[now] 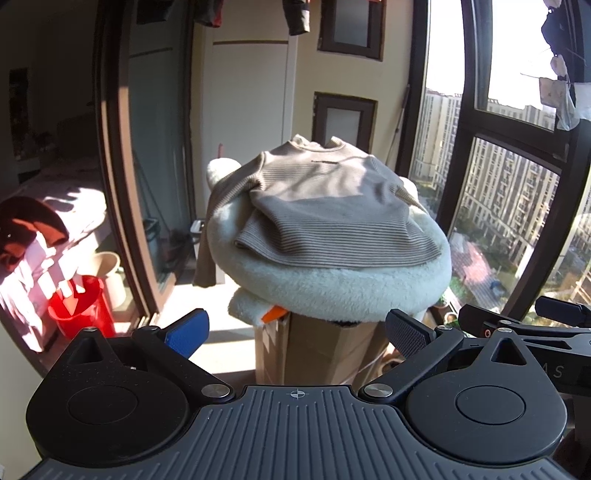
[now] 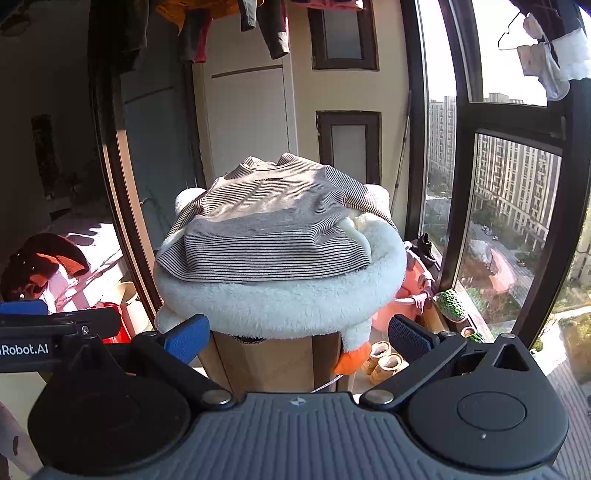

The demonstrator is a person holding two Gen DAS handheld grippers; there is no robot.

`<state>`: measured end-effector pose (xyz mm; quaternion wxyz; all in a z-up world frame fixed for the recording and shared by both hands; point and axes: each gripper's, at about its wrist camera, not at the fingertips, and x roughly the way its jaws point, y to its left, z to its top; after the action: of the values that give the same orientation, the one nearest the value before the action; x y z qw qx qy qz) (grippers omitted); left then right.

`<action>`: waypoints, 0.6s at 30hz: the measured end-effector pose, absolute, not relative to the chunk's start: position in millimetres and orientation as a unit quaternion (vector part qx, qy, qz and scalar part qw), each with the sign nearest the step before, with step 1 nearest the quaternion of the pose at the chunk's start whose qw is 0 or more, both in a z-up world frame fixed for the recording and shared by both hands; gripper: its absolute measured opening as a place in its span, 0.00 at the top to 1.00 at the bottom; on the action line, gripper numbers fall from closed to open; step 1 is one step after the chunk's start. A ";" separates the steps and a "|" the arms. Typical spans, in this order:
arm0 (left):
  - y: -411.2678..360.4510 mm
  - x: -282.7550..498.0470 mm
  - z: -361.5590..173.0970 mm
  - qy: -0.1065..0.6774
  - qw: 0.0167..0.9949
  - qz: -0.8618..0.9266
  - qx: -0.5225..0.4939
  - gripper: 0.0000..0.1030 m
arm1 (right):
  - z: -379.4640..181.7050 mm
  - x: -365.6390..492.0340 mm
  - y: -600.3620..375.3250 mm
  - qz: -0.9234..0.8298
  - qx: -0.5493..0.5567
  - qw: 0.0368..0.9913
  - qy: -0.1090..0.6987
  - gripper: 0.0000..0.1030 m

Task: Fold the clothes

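A small beige striped sweater [image 1: 332, 206] [image 2: 273, 225] lies spread flat, neck away from me, on a round white fluffy cushion [image 1: 347, 291] [image 2: 288, 306]. One sleeve hangs off the cushion's left side [image 1: 207, 251]; the other drapes to the right. The cushion rests on a cardboard box [image 1: 321, 350] [image 2: 266, 362]. My left gripper [image 1: 295, 332] is open, held back in front of and below the cushion, with nothing between its fingers. Also open and empty, my right gripper [image 2: 295, 336] hangs just before the cushion's front edge. The right gripper's body shows at the right edge of the left wrist view.
A red bucket [image 1: 79, 306] stands on the floor at the left beside a dark sliding-door frame [image 1: 118, 166]. Tall windows [image 2: 509, 206] line the right side. Clothes hang overhead [image 2: 266, 29]. Small boots [image 2: 384, 362] and a pink basin [image 2: 406, 310] sit to the box's right.
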<state>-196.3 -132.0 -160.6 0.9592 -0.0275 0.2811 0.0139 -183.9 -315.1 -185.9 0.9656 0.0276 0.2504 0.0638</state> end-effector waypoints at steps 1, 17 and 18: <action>-132.5 -195.7 -160.6 0.281 0.959 0.013 -0.027 0.00 | -186.2 -183.4 -315.6 0.064 0.028 0.966 0.251 0.00; -127.1 -183.3 -162.9 0.289 0.957 0.032 -0.026 0.00 | -187.2 -172.8 -312.3 0.079 0.022 0.966 0.247 0.00; -126.8 -182.6 -163.2 0.289 0.956 0.032 -0.025 0.00 | -186.8 -172.6 -312.1 0.081 0.023 0.966 0.245 0.00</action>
<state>-182.6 -126.8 -163.2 0.9564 -0.0253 0.2890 0.0324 -172.6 -312.1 -186.8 0.9658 0.0230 0.2451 0.0810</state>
